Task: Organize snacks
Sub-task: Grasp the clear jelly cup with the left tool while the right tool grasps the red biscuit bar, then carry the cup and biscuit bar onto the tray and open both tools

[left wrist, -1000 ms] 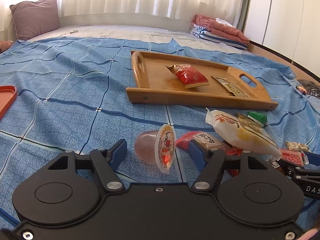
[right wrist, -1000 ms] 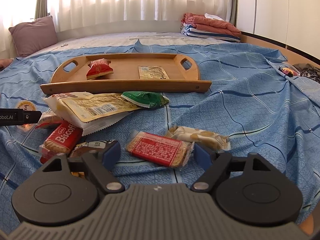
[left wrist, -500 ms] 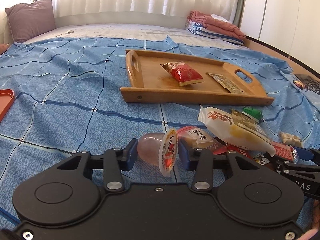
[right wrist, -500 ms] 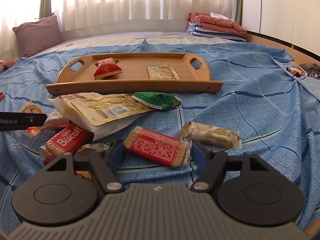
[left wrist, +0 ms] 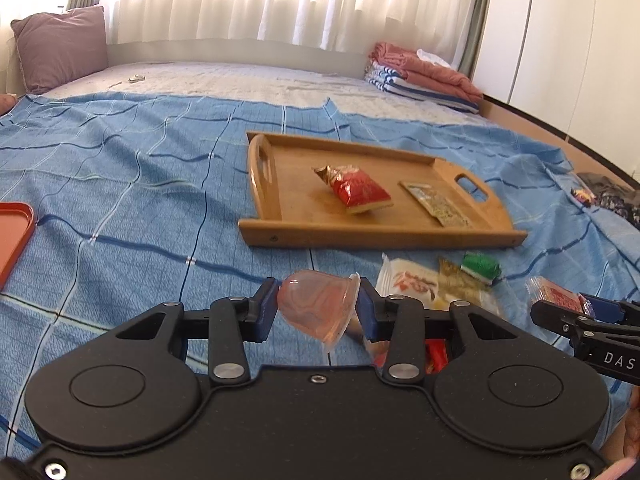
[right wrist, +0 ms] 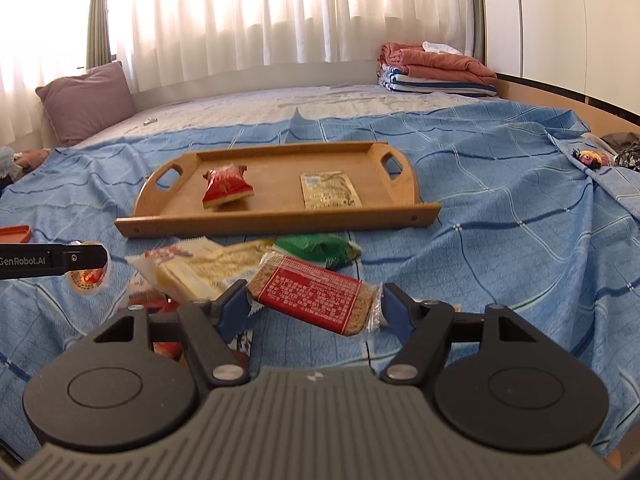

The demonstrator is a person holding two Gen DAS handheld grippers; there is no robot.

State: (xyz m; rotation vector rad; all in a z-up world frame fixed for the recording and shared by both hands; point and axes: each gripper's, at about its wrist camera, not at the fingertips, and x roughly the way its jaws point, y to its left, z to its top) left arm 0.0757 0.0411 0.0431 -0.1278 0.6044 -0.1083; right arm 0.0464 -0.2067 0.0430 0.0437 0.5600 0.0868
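My left gripper [left wrist: 316,310] is shut on a pink jelly cup [left wrist: 316,306], lifted off the blue bedspread. In the right wrist view my right gripper [right wrist: 314,306] is shut on a red-labelled cracker packet [right wrist: 314,298], also raised. Behind both lies a wooden tray [left wrist: 280,228] [right wrist: 276,218] holding a red snack bag [left wrist: 354,190] [right wrist: 226,184] and a flat tan sachet [left wrist: 436,204] [right wrist: 328,190]. Loose snacks remain on the bed: a large white-yellow bag [right wrist: 200,270] [left wrist: 412,284] and a green packet [right wrist: 316,250] [left wrist: 482,268].
An orange tray [left wrist: 12,236] sits at the left edge of the bedspread. A purple pillow [left wrist: 60,46] and folded blankets [left wrist: 420,74] lie at the far end of the bed. Dark items [right wrist: 624,154] rest at the right edge.
Both grippers closed on their snacks, the left on the jelly cup and the right on the cracker packet, and lifted them off the bedspread.
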